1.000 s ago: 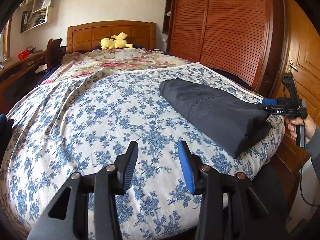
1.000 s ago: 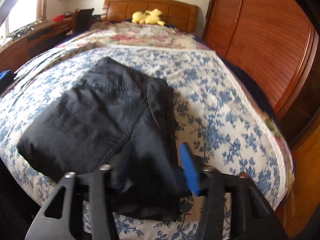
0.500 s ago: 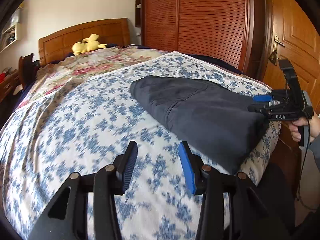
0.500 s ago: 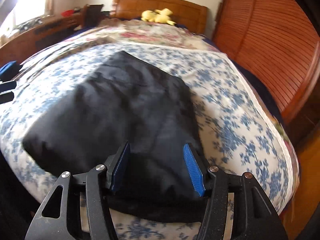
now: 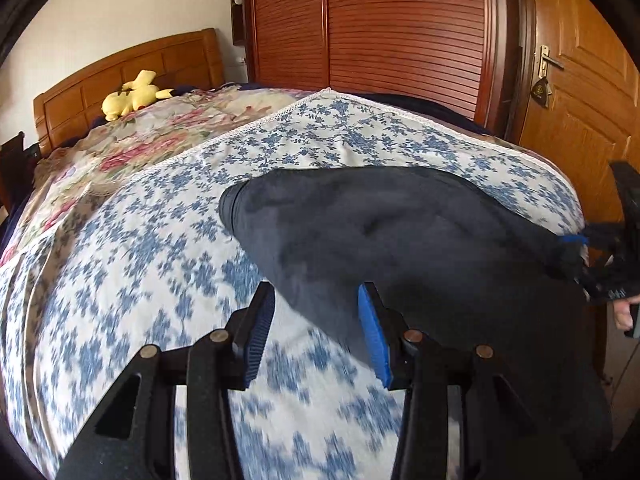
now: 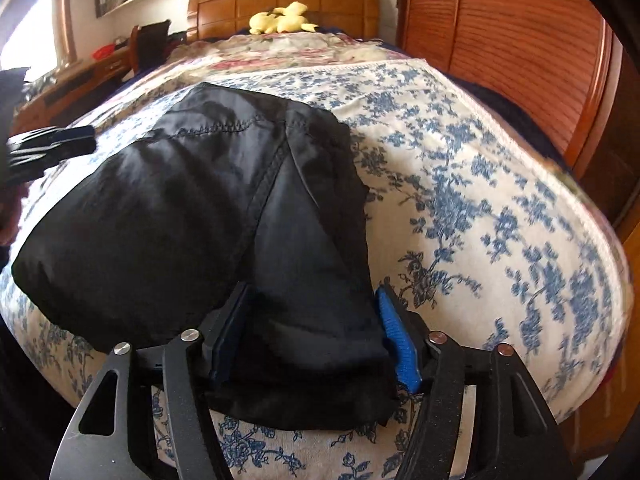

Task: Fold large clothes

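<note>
A folded black garment (image 6: pixel 192 216) is lying near the foot corner of a bed (image 5: pixel 120 240) covered with a blue-flowered white sheet (image 6: pixel 480 200), its near edge hanging slightly over the mattress rim. The right hand-held gripper (image 6: pixel 316 336) is reaching over that near edge, its jaws opening with a bunched fold of the dark cloth lying between the blue pads (image 6: pixel 394 336); whether the pads are still pressing on the fabric is hard to tell. The left hand-held gripper (image 5: pixel 316 332) is hovering over the side edge of the garment (image 5: pixel 400 248), its jaws standing partly apart with nothing gripped, one blue pad (image 5: pixel 372 336) showing against the dark cloth and the other over the sheet; this view is blurring with motion. In the left wrist view the right hand-held gripper (image 5: pixel 576 252) is showing at the picture's right edge, with the person's fingers (image 5: pixel 622 314) wrapping its handle. A yellow plush toy (image 6: pixel 284 18) is resting against the wooden headboard (image 6: pixel 280 0) at the far end of the bed, on a rose-patterned cover (image 5: pixel 132 148). A slatted wooden wardrobe (image 5: pixel 400 32) and a wooden door (image 5: pixel 580 92) are standing alongside the bed.
</note>
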Tool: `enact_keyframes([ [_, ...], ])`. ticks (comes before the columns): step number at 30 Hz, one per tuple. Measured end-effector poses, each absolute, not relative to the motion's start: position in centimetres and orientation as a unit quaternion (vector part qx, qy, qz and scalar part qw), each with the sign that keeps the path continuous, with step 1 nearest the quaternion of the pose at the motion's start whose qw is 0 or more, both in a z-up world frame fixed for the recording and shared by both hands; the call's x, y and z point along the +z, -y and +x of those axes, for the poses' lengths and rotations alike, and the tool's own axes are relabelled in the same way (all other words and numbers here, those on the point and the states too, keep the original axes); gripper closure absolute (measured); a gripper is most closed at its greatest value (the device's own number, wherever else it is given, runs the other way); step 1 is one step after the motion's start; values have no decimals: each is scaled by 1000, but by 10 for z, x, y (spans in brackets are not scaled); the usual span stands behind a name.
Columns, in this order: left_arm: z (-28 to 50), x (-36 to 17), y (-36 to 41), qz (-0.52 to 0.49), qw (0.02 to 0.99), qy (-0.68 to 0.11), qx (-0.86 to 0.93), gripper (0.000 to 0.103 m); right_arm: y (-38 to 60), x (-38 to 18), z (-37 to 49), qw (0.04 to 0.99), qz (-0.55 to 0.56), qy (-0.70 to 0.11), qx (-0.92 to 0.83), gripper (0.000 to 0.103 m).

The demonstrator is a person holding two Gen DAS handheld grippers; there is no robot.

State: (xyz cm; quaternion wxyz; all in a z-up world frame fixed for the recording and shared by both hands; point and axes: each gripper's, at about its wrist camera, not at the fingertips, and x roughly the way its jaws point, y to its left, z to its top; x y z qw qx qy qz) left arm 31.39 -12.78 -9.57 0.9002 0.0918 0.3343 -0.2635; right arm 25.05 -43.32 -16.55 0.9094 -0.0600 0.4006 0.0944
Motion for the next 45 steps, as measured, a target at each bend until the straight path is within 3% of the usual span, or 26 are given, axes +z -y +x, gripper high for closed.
enact_keyframes([
  [4,344,-95,140,113,900,-330,-261,61,446,-170,254,907,-25,-408,103,27],
  [17,422,-124,139,85,896,-364,-239,60,452,-174,249,897,14,-431,96,24],
  [21,431,-135,140,84,895,-376,-227,50,457,-175,243,891,44,-441,99,24],
  [29,443,-145,135,75,889,-393,-220,46,451,-177,240,890,45,-442,100,24],
  [36,453,-156,127,43,884,-412,-216,33,449,-180,244,894,45,-434,106,24],
  [42,458,-160,127,21,880,-419,-221,35,450,-180,248,891,61,-434,124,34],
  [45,463,-162,126,-1,870,-430,-240,51,448,-182,252,888,74,-432,139,45],
])
